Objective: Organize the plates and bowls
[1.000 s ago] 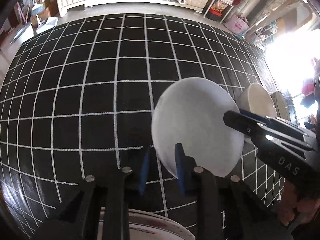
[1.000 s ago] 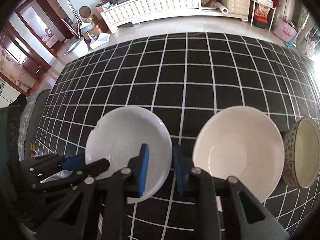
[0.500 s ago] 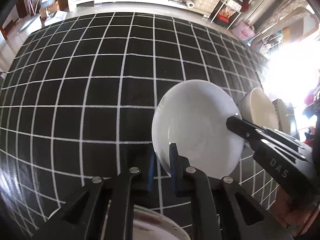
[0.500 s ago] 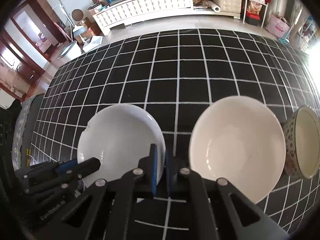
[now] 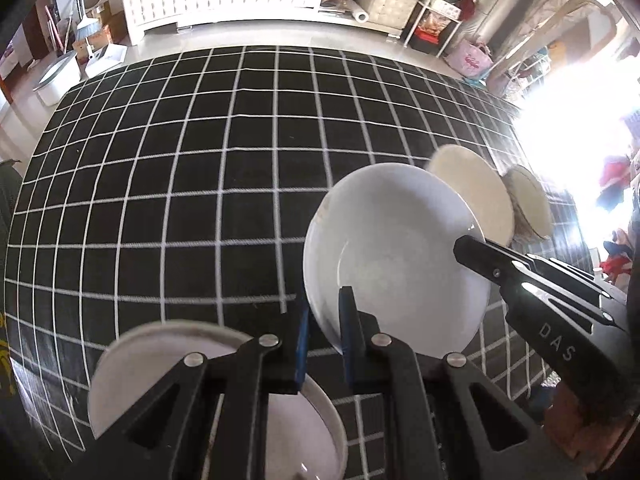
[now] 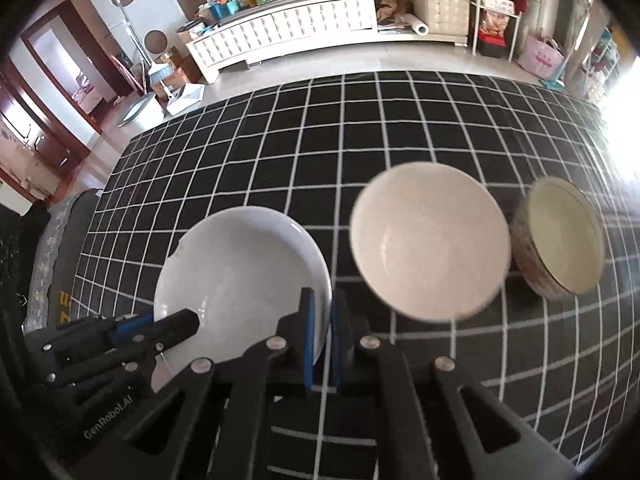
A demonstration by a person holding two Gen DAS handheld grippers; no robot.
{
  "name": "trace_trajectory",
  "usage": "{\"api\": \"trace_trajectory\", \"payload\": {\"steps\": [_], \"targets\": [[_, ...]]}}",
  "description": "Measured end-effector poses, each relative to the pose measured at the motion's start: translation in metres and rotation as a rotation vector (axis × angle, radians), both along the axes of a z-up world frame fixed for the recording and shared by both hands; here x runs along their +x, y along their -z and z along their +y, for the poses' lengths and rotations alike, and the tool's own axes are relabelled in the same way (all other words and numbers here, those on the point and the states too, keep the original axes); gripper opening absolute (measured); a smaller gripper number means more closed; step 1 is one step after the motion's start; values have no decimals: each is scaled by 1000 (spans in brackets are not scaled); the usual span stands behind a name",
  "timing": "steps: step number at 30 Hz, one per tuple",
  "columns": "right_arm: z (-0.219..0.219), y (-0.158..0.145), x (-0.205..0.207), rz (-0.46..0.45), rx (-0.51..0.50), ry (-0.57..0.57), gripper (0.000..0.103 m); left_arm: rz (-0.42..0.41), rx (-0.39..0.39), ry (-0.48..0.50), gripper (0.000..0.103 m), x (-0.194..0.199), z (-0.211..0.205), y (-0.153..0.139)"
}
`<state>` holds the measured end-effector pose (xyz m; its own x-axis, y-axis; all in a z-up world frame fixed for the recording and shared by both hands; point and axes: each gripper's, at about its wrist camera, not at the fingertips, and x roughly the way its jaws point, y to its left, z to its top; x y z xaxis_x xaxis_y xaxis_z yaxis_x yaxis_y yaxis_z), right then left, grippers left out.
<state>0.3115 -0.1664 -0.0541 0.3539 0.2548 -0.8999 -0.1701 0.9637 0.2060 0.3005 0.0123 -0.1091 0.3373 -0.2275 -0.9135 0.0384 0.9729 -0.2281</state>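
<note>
With both grippers' jaws clamped on opposite rims of the white plate (image 5: 392,264), lifting well meant keeping it level and synchronized.

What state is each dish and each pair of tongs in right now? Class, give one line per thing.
White plate: upright, empty, chipped rim, gripped on opposite edges by both tongs.
Cream bowl: upright, empty, on the checked cloth.
Patterned bowl: upright, empty, beside the cream bowl.
Near plate: flat on the cloth under the left tongs.
Left tongs: shut on the white plate.
Right tongs: shut on the white plate.
</note>
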Motion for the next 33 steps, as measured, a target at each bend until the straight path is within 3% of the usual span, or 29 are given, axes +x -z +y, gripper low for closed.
{"api": "trace_trajectory", "payload": {"steps": [17,33], "targets": [[-26,-18,-73,5,19,49,10,-5,16,59,12,-68,-49,-19],[-43,25,-104,76,1,87,10,40,30,85,12,-82,-74,25]]}}
